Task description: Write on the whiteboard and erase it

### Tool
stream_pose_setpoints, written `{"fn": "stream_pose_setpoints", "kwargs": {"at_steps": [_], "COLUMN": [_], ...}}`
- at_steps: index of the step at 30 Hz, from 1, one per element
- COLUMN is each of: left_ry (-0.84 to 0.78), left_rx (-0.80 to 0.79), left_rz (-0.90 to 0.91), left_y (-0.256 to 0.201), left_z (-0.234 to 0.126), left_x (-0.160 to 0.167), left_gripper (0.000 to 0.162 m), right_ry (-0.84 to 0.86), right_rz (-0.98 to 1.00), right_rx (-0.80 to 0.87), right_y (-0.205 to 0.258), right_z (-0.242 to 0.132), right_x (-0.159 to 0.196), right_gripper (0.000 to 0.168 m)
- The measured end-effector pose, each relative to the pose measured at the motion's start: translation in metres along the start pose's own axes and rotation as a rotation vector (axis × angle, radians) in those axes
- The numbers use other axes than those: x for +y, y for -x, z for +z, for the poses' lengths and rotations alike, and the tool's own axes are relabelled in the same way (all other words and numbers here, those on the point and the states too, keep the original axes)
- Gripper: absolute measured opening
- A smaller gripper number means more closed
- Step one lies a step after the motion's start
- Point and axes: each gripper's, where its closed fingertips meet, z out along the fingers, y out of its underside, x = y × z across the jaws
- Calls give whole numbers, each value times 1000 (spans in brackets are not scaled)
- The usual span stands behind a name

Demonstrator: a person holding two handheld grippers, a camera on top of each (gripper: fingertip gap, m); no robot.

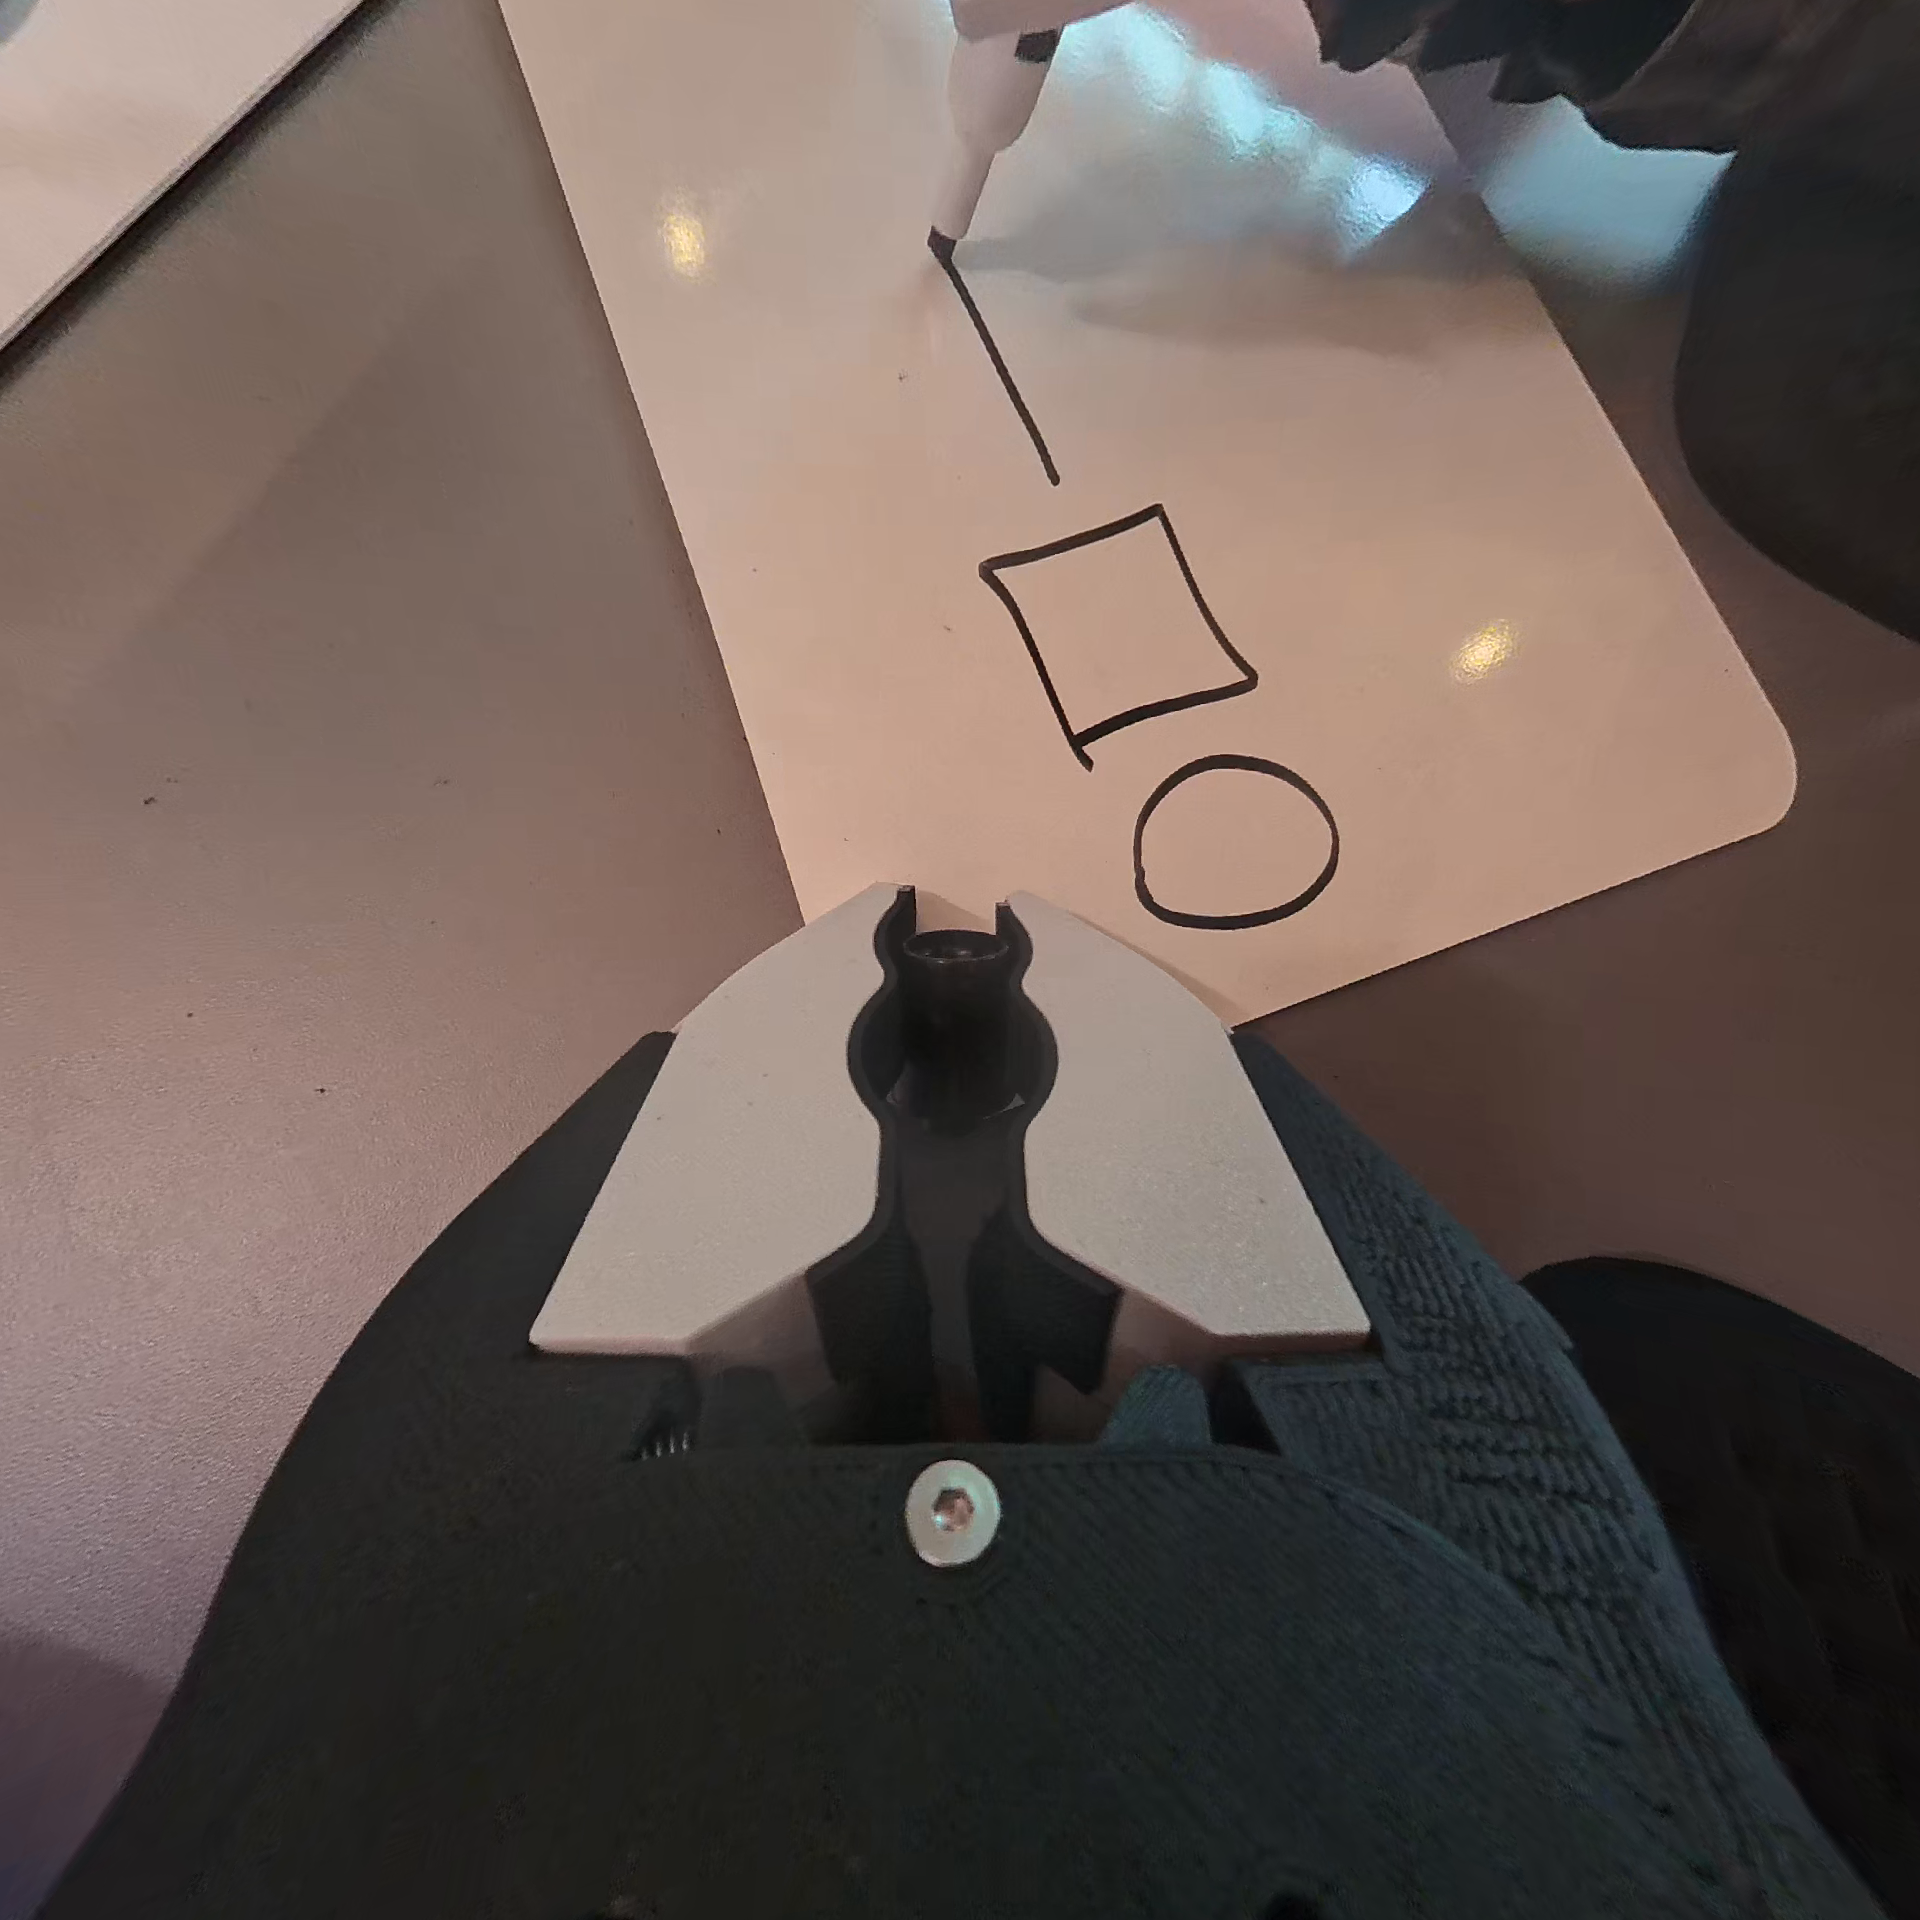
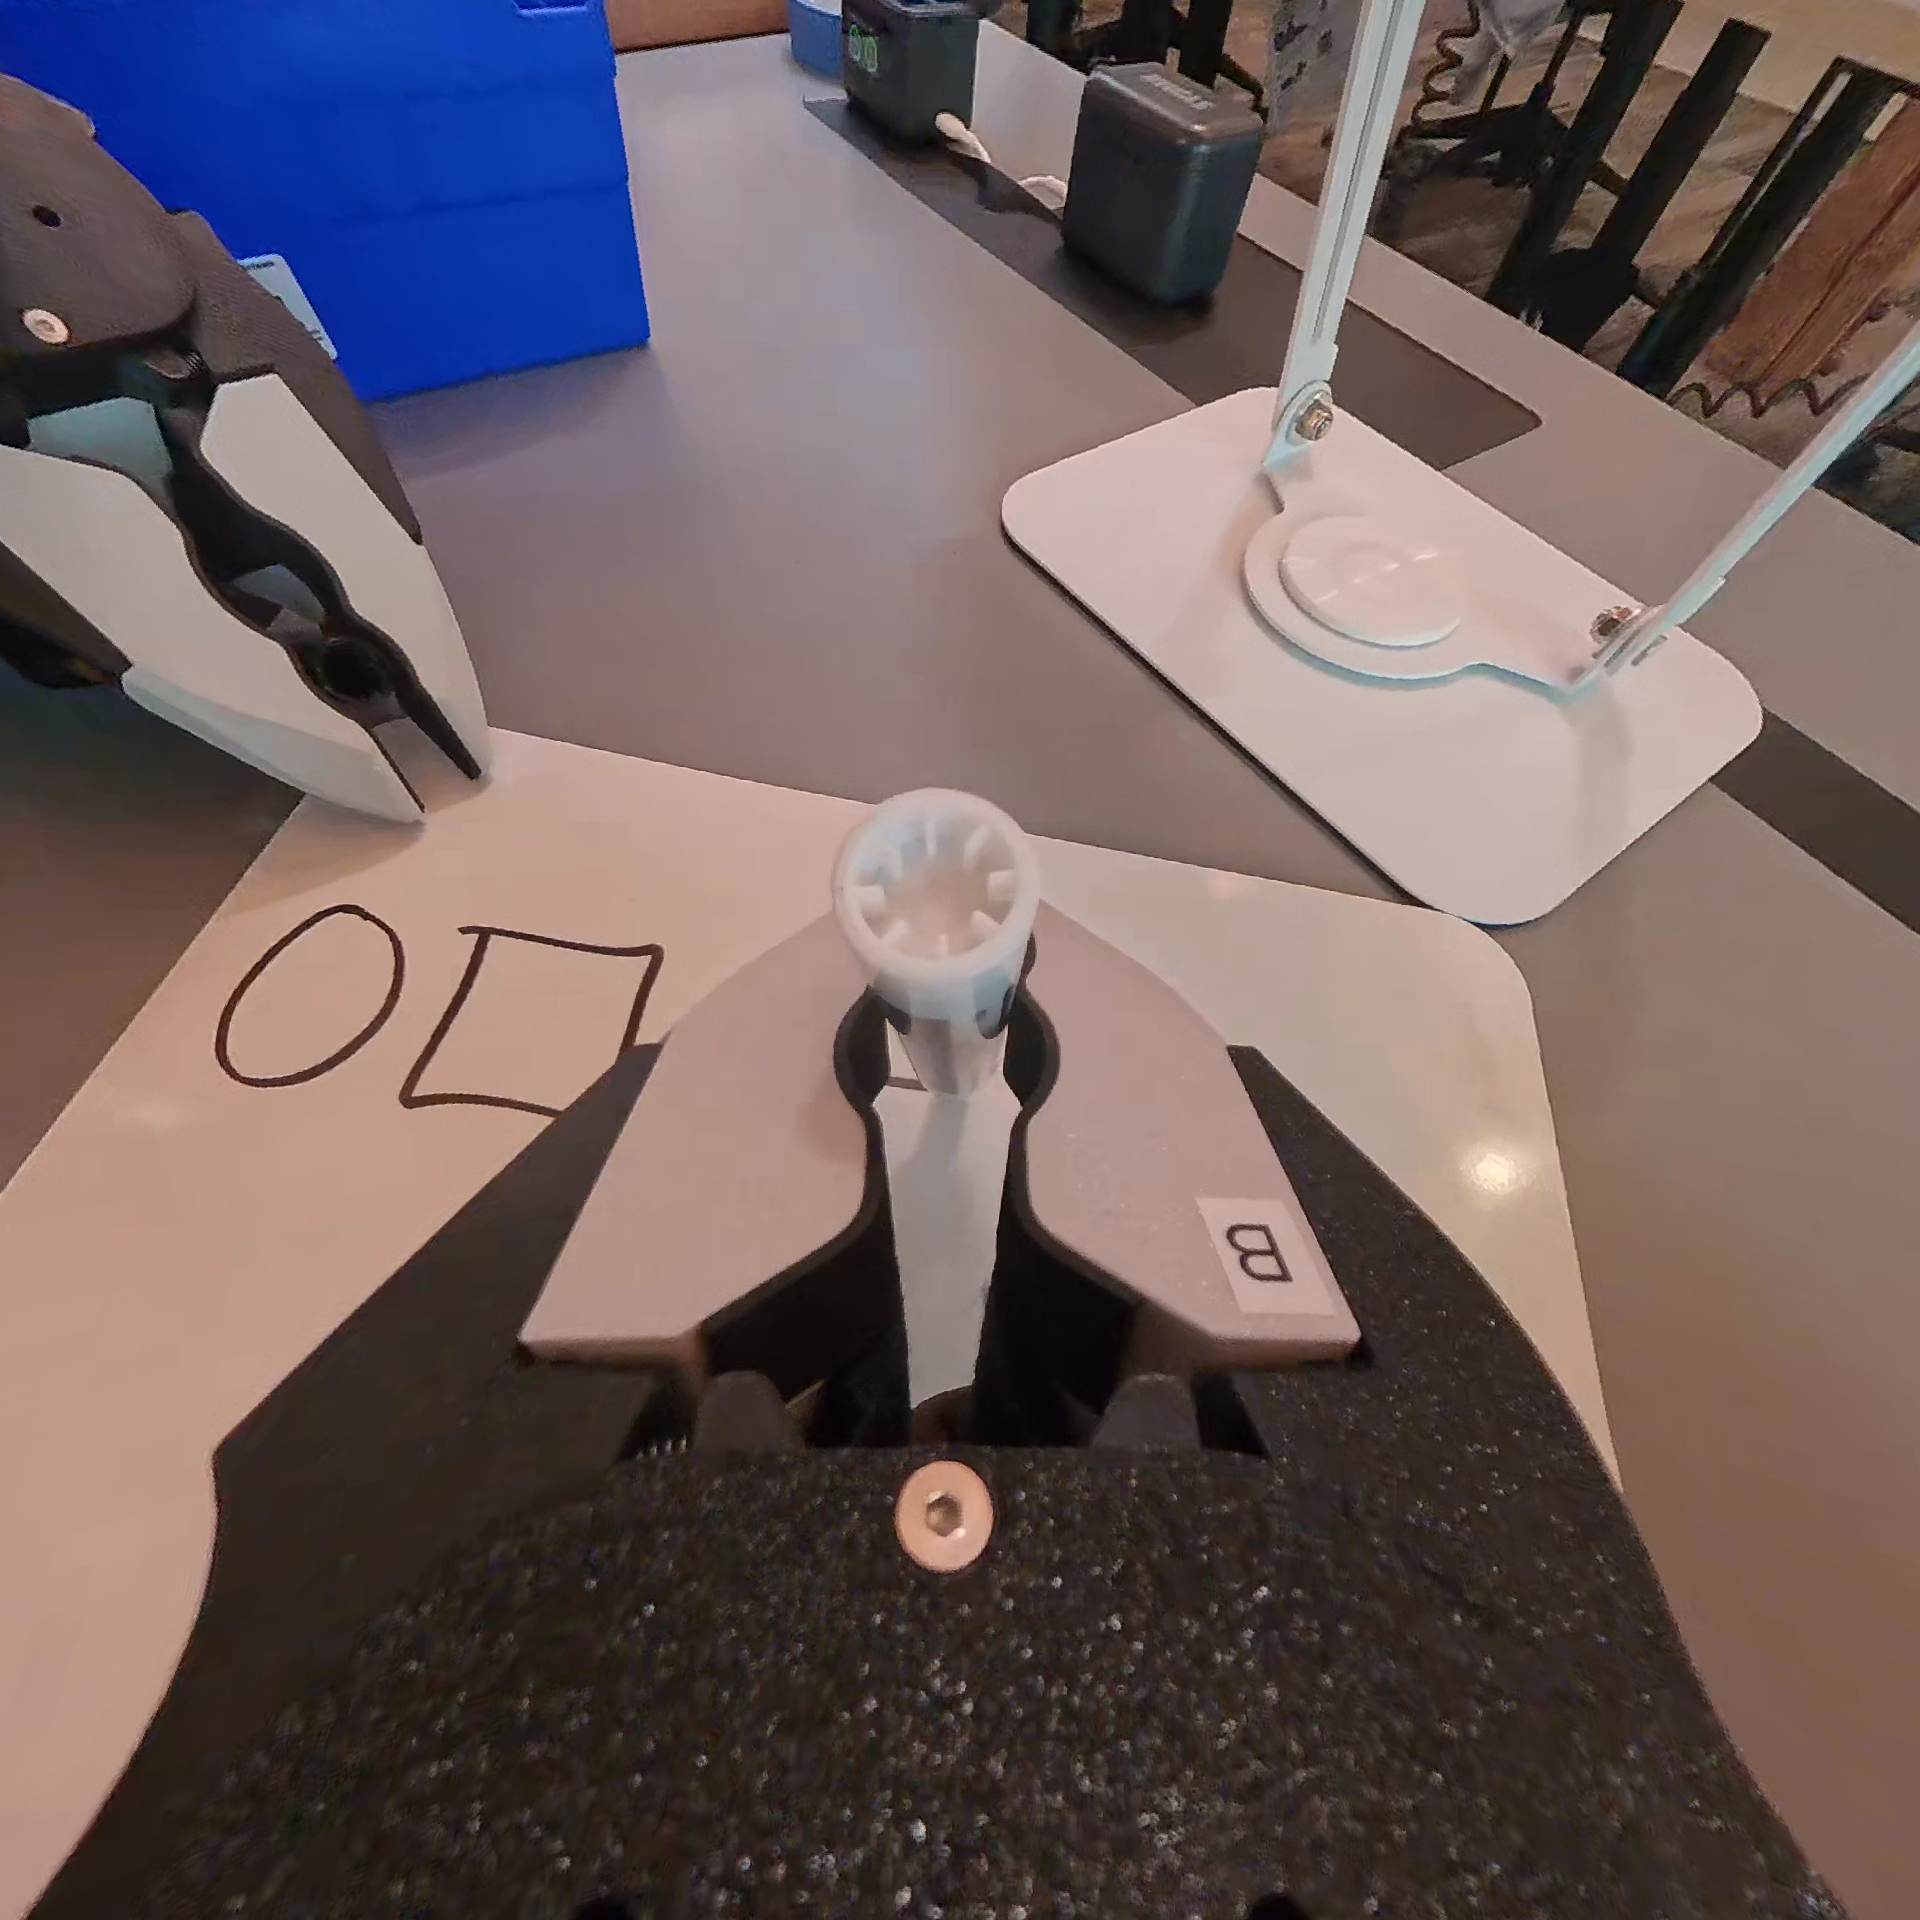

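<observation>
Marker (image 2: 935,977): pinched mid-barrel by the right hand-held gripper (image 2: 940,997), tip on the whiteboard (image 1: 1351,499).
Cap (image 1: 951,961): gripped by the left hand-held gripper (image 1: 956,914).
Handling: light, stiff, slippery barrel; a firm mid-barrel hold is judged best.

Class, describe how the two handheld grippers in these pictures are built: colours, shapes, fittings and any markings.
Both grippers have rough, textured black printed bodies with a silver hex screw in the middle. The left gripper and right gripper each carry two pale grey, wedge-shaped fingers lined in black, with scalloped inner edges forming a round notch. The right gripper bears a small white sticker on one finger. No cables or sleeves show.
</observation>
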Motion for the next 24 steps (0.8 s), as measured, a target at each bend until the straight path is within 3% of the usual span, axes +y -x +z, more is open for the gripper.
{"fn": "stream_pose_setpoints", "kwargs": {"at_steps": [8, 14, 24], "left_ry": [1, 2, 3], "left_rx": [4, 6, 14], "left_rz": [2, 2, 1], "left_y": [0, -1, -2], "left_z": [1, 0, 1], "left_x": [-1, 0, 0], "left_gripper": [16, 16, 16], "right_ry": [-6, 1, 3], "right_rz": [-5, 22, 38], "right_rx": [-43, 7, -16], "right_y": [18, -3, 17], "right_z": [9, -1, -19], "right_x": [-6, 2, 8], "right_gripper": [18, 18, 18]}}
